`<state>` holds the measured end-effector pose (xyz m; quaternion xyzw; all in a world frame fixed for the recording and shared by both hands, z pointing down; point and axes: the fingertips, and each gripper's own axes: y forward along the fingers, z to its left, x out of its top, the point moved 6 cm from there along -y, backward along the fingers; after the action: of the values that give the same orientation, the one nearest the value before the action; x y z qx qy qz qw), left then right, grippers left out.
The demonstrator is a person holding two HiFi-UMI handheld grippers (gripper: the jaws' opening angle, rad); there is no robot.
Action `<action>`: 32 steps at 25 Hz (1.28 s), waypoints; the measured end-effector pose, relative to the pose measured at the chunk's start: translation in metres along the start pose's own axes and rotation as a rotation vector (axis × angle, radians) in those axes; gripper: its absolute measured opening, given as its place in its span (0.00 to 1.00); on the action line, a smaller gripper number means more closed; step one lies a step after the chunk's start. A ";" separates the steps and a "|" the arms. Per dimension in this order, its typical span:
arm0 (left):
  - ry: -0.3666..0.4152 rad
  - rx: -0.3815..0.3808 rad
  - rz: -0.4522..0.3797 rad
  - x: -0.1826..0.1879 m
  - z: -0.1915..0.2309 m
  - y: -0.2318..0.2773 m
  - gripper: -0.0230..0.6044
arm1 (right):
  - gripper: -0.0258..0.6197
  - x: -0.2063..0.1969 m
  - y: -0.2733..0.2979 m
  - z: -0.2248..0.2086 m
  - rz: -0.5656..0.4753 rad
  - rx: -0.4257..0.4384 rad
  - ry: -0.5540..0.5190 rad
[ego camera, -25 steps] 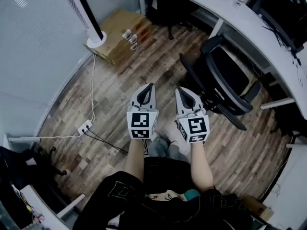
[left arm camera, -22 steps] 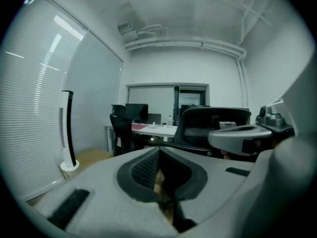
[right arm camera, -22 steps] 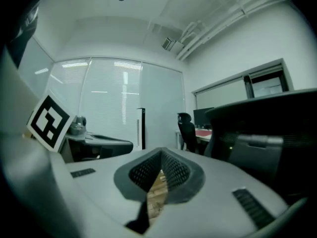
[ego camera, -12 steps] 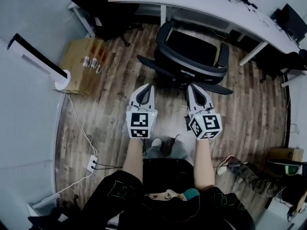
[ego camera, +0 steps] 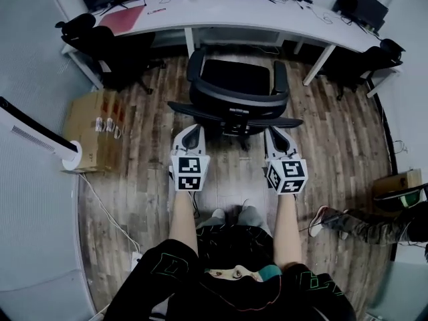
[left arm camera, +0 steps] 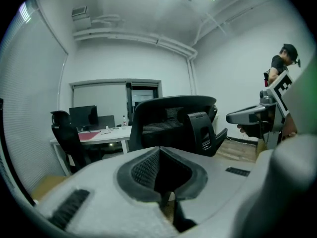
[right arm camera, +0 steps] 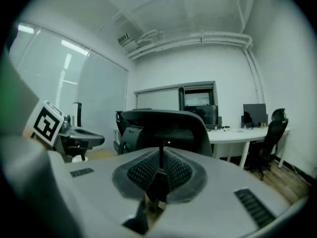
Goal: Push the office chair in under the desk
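- Held left gripper (ego camera: 192, 132) clenched on nothing, just behind the office chair (ego camera: 235, 79), at its backrest's left end.
- Found that chair standing just short of the desk (ego camera: 267, 9).
- Had right gripper (ego camera: 276, 136) jaws just opening a crack, empty, behind the backrest's right end.

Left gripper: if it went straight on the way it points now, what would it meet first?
The left gripper, shut and empty, points at the black office chair, at its backrest. That looks first in line, with a gap between them, though depth is unclear.
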<state>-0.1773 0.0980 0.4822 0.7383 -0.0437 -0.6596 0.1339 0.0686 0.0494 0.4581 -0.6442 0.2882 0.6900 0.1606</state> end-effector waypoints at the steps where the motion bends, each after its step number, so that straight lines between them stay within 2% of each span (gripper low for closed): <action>1: 0.021 -0.017 0.006 0.001 -0.002 0.006 0.05 | 0.10 -0.001 0.000 -0.003 0.021 -0.001 -0.024; 6: 0.138 -0.123 0.062 -0.003 -0.022 0.027 0.05 | 0.14 -0.003 0.000 -0.014 0.108 0.012 -0.155; 9: 0.280 -0.177 0.098 -0.007 -0.029 0.038 0.05 | 0.18 -0.006 0.010 -0.012 0.178 0.058 -0.268; 11: 0.384 -0.209 0.124 -0.009 -0.032 0.044 0.16 | 0.22 -0.008 0.019 -0.009 0.248 0.122 -0.353; 14: 0.547 -0.233 0.153 -0.011 -0.028 0.052 0.18 | 0.26 -0.014 0.032 -0.006 0.371 0.208 -0.477; 19: 0.783 -0.284 0.223 -0.020 -0.025 0.075 0.24 | 0.28 -0.029 0.052 -0.005 0.528 0.229 -0.741; 23: 0.962 -0.359 0.238 -0.020 -0.031 0.084 0.25 | 0.24 -0.042 0.066 -0.001 0.573 0.252 -0.904; 26: 1.089 -0.396 0.269 -0.025 -0.030 0.090 0.25 | 0.26 -0.052 0.078 -0.001 0.614 0.276 -1.001; 29: 1.156 -0.401 0.318 -0.035 -0.024 0.102 0.27 | 0.26 -0.059 0.089 0.002 0.638 0.322 -1.044; 32: 1.164 -0.427 0.332 -0.039 -0.030 0.110 0.28 | 0.25 -0.057 0.087 -0.003 0.625 0.365 -1.010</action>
<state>-0.1401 0.0058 0.5510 0.9161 0.0545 -0.1155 0.3801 0.0259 -0.0117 0.5305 -0.0854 0.4651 0.8635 0.1751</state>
